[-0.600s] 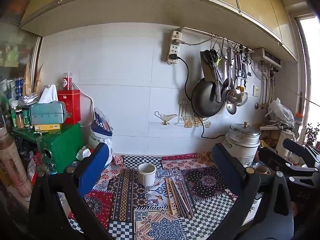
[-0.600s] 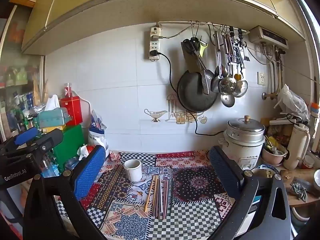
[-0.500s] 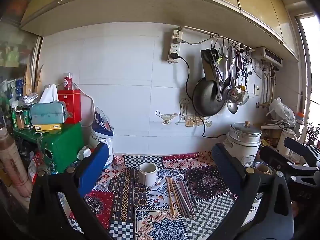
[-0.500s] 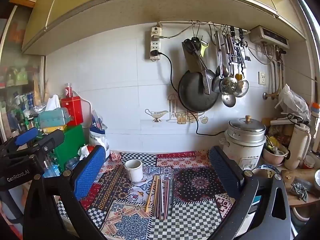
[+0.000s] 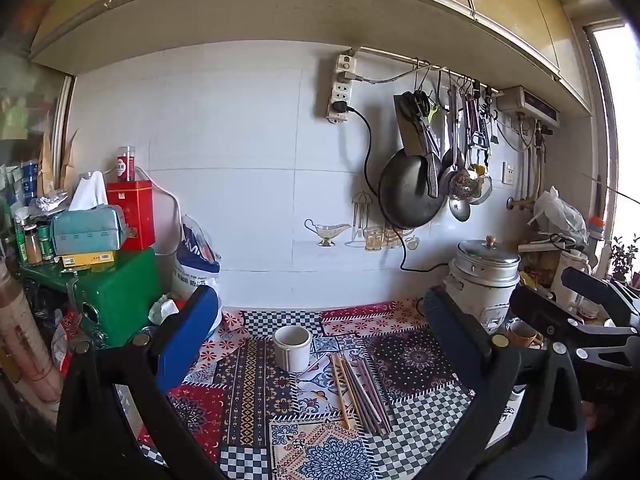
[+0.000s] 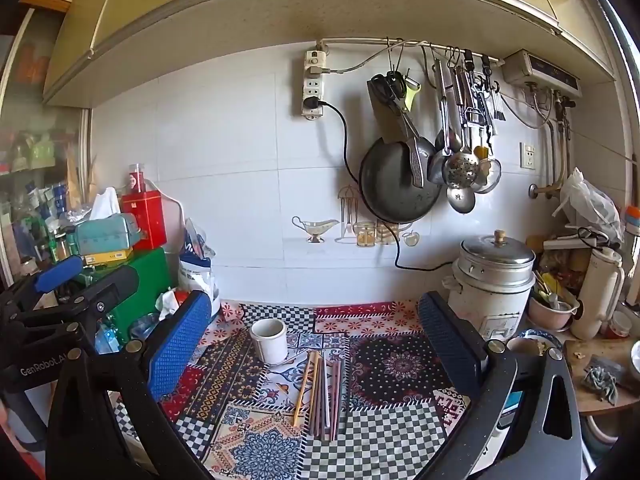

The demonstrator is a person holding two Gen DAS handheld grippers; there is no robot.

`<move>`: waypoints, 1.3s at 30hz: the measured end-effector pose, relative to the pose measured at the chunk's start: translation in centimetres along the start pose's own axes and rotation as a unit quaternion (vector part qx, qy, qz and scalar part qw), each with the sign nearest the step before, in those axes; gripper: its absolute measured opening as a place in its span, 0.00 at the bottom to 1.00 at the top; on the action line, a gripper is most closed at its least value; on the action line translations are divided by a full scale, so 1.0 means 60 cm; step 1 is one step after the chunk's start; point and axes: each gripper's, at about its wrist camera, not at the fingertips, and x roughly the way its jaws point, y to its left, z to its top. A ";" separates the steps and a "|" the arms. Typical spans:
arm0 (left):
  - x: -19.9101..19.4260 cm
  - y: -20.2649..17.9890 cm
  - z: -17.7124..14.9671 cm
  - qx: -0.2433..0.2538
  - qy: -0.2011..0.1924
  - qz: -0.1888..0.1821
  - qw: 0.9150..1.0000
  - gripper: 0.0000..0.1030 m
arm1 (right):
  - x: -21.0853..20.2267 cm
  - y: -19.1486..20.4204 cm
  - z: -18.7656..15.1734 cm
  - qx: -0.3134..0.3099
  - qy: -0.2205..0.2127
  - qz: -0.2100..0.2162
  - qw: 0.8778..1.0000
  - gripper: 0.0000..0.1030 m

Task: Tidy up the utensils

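From the left wrist view, the left tool (image 5: 316,332) hangs above the table (image 5: 420,432) with its jaws wide apart and empty. The chopsticks (image 5: 360,392) lie ahead and below it, just right of the white cup (image 5: 292,347), their long axis running away from the tool.

From the right wrist view, the right tool (image 6: 316,336) is likewise spread and empty. The chopsticks (image 6: 322,394) sit almost centred between its fingers, so I'd judge the right hand better lined up; the cup (image 6: 269,340) stands just beyond them, to the left.

One white cup (image 6: 269,340), roughly seven chopsticks (image 6: 324,394), count uncertain.
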 end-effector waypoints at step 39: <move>0.022 -0.012 -0.001 0.011 0.005 -0.015 1.000 1.00 | 0.015 -0.008 -0.004 0.002 0.011 -0.006 1.000 1.00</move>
